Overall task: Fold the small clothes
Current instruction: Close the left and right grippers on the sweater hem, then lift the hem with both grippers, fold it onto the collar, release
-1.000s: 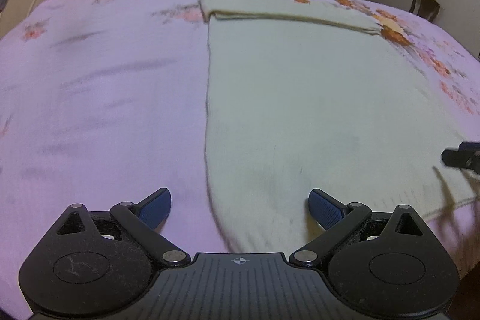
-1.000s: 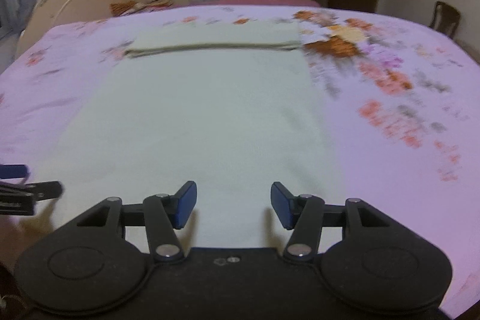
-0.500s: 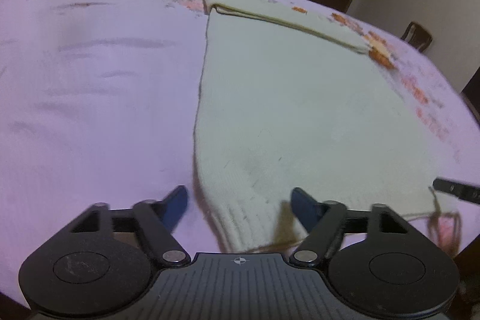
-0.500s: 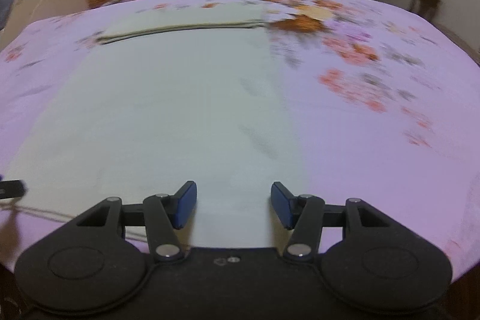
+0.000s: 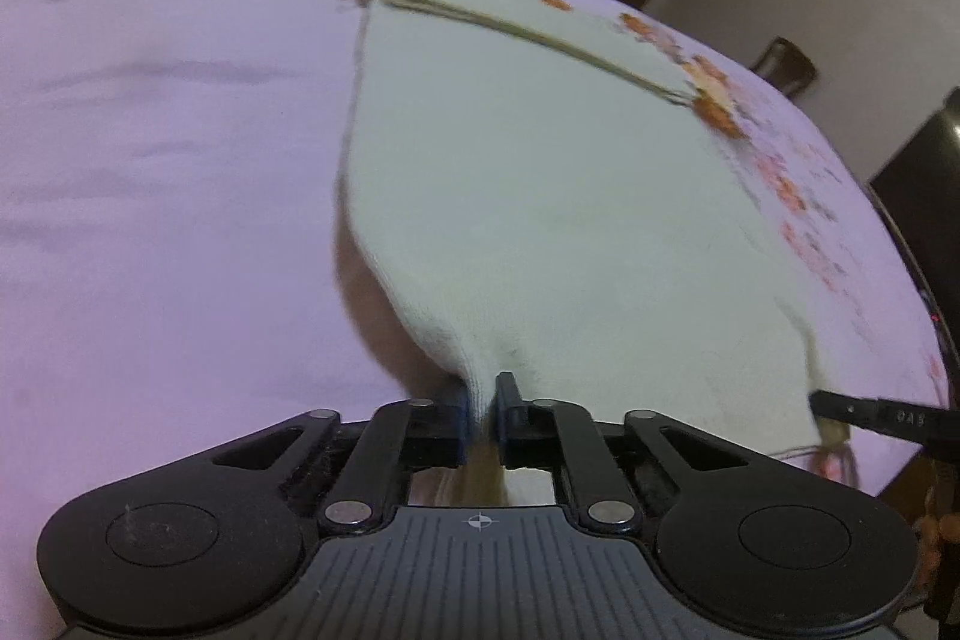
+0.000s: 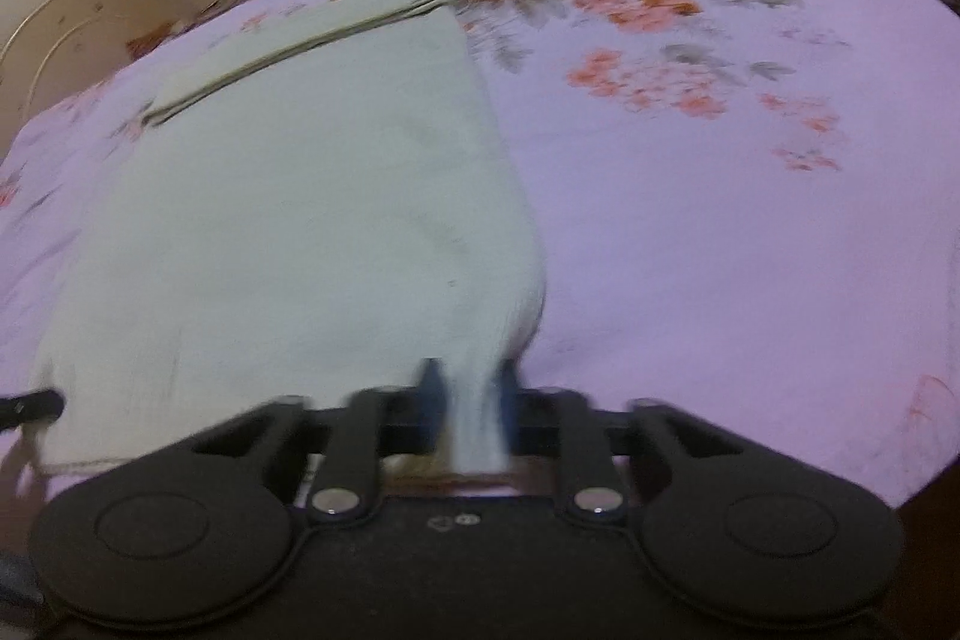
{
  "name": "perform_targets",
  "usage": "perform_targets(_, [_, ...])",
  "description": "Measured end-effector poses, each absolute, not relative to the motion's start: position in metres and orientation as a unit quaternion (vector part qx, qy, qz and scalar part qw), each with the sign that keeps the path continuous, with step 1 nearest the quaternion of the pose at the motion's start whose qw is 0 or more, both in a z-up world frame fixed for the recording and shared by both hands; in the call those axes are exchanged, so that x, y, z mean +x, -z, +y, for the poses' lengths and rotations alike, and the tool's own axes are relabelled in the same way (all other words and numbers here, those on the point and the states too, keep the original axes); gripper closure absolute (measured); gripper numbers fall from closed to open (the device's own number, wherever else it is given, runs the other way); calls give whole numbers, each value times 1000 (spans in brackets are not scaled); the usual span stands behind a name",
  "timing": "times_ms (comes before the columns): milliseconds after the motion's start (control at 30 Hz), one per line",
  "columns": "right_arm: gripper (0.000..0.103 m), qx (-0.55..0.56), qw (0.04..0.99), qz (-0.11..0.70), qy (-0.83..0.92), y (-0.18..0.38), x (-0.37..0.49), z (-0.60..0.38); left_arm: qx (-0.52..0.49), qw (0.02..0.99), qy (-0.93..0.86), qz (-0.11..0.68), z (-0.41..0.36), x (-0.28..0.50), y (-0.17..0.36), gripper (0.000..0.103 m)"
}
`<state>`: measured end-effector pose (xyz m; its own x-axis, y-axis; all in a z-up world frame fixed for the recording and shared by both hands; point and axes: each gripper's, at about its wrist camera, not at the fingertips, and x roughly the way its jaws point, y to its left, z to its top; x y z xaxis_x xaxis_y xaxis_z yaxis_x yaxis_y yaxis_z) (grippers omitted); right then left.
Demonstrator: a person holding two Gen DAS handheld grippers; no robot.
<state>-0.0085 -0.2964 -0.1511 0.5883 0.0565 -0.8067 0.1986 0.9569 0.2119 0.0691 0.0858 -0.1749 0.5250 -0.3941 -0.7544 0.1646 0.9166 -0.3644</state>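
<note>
Left wrist: left gripper (image 5: 480, 409) clenched on near corner of cream knit garment (image 5: 540, 196), right gripper (image 6: 465, 409) likewise (blurred); soft, light, droops between corners.

Left gripper (image 5: 480, 415): black linkage arms, silver pivot screws, two round black side discs.
Left base: grey ribbed plate, small white crosshair mark at centre.
Left pads: blue.
Right gripper (image 6: 465, 400): same black linkage, silver screws, round discs; blurred.
Right pads: blue.
Right base: plain black, two small marks.
</note>
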Motion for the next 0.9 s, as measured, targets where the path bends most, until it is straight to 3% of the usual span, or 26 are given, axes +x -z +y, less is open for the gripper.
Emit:
perform_targets(200, [95, 257, 882, 395, -8, 123, 12, -321, -152, 886, 174, 402, 81, 107, 138, 95])
perform_targets(433, [95, 272, 900, 336, -51, 86, 96, -333, -186, 906, 156, 347, 78, 195, 110, 95])
perform_targets(633, [95, 284, 908, 302, -63, 80, 203, -348, -208, 912, 132, 327, 63, 290, 115, 95])
perform_targets(900, [95, 290, 902, 316, -56, 115, 322, -358, -218, 917, 82, 323, 51, 392, 145, 95])
